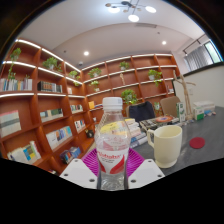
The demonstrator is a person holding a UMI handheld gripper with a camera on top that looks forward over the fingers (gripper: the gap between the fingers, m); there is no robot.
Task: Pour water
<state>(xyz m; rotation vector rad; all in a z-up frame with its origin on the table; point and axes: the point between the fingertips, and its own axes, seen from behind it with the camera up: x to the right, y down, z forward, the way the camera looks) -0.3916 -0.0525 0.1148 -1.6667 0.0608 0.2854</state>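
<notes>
The room is a library-like space: tall wooden bookshelves run along the left wall and wrap around the far wall, lit by strip lights under the shelves, with books on most levels and potted plants standing on several of them. Round lights are set into the white ceiling, and a branching ceiling lamp hangs near the top of the view. A window shows at the far right.

A grey table stretches from the near right toward the far wall. On it, near the fingers and just right of them, stands a pale cream mug; its inside cannot be seen. Farther right lies a small red round object. Mixed items sit on the far part of the table, too small to identify.

The gripper is clenched on a clear plastic water bottle, which stands upright between the pink pads with both fingers pressing its lower body. The bottle has a white cap and a red-and-white label; its water level cannot be told.
</notes>
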